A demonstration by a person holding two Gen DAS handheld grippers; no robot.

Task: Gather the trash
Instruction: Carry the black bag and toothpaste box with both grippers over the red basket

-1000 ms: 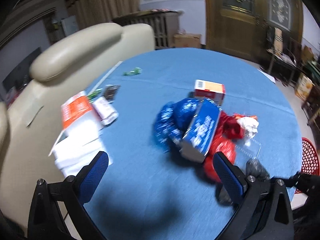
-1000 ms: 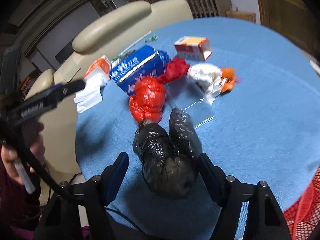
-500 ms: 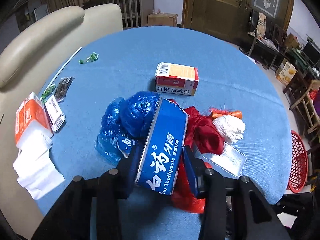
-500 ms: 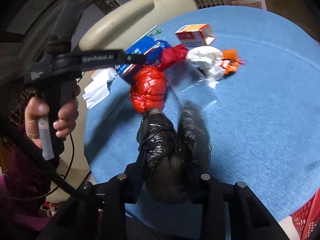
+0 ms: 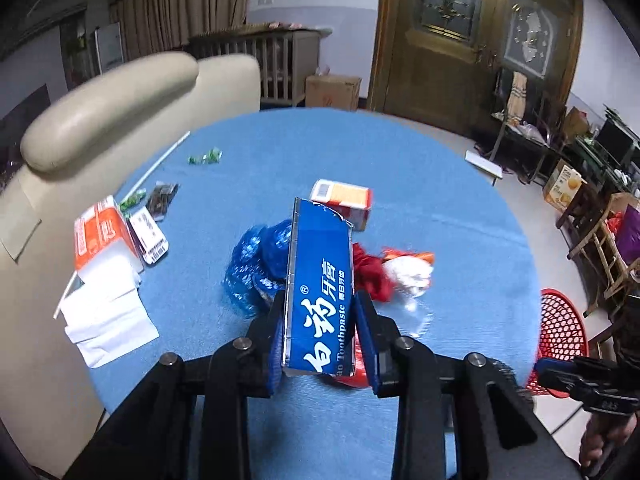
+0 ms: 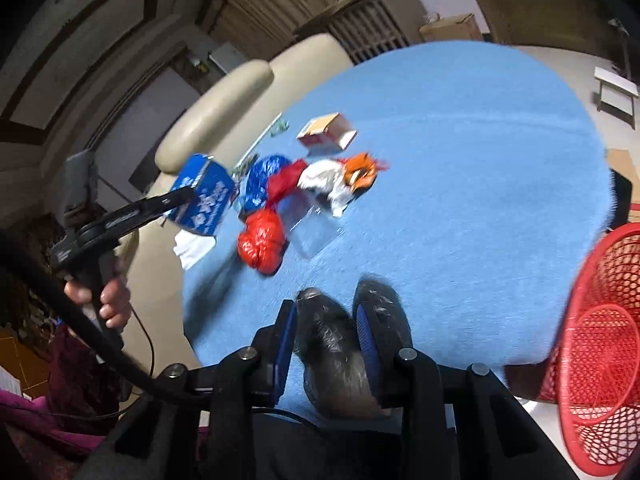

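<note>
Toothpaste box (image 5: 320,280): your left gripper (image 5: 322,324) has it clamped between both blue pads, jaws having just been closing onto it. The box tilts up and away from you, lifted clear of the blue tablecloth (image 5: 420,160); its torn far end hides part of the pile behind.
Black bag (image 6: 340,356): your right gripper (image 6: 326,348) is squeezed on this crumpled bag, jaws just closed in on it. One lobe bulges outside the right pad; the bottom of the bag runs out of sight behind the gripper body.
Blue bag (image 5: 260,256): crumpled on the cloth just behind the box, partly covered by it.
Red bags: a dark red one (image 5: 370,276) peeks out right of the box; a brighter red bundle (image 6: 262,240) lies nearer you, and in the left view you see only a sliver of it under the box.
White wad (image 5: 408,272): with an orange scrap, beside the dark red bag; blurred in both views.
Clear wrapper (image 6: 312,232): flat, barely readable against the cloth.
Orange-and-white carton (image 5: 344,200): behind the pile, apart from it.
Tissue pack (image 5: 100,232): at the cloth's left edge with white paper (image 5: 106,320) spilling out; small packets beside it are too small to identify.
Red basket (image 6: 596,352): off the table's right edge, cut by the frame.
Your hand (image 6: 104,296): grips the left tool's handle; its upper part is hidden behind it.
</note>
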